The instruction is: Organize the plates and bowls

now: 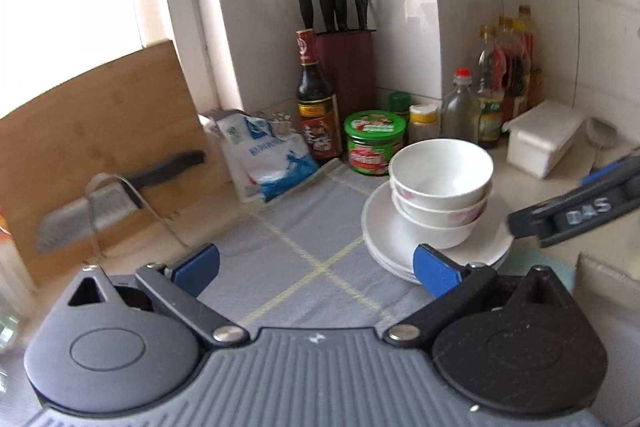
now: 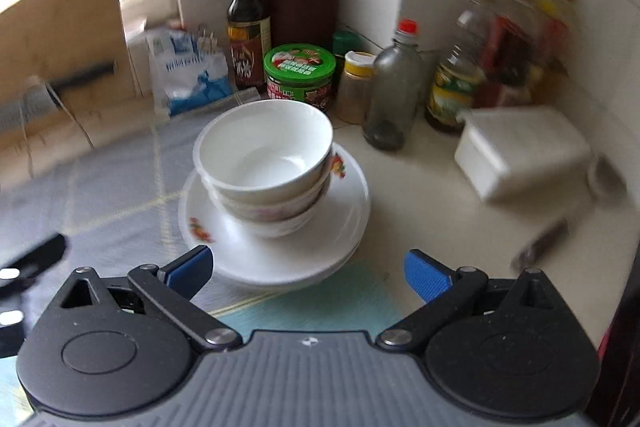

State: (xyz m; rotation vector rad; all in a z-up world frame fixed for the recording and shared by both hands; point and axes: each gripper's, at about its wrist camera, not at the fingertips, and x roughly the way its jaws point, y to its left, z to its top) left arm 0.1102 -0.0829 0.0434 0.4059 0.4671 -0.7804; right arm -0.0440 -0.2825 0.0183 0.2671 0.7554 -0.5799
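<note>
bowls point(image 2: 264, 163) hide plates' point(image 2: 340, 227) middle; background blurred.

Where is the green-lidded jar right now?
In both views the green-lidded jar stands near the back of the counter, just behind the stacked bowls, between the dark sauce bottle and a yellow-capped spice jar.

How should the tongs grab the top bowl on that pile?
Pinch the top bowl by its rim, coming from above on the near side. It sits nested in the bowls beneath, so only its upper wall is exposed. Bottles crowd the far side, and both tongs are open and empty.
</note>
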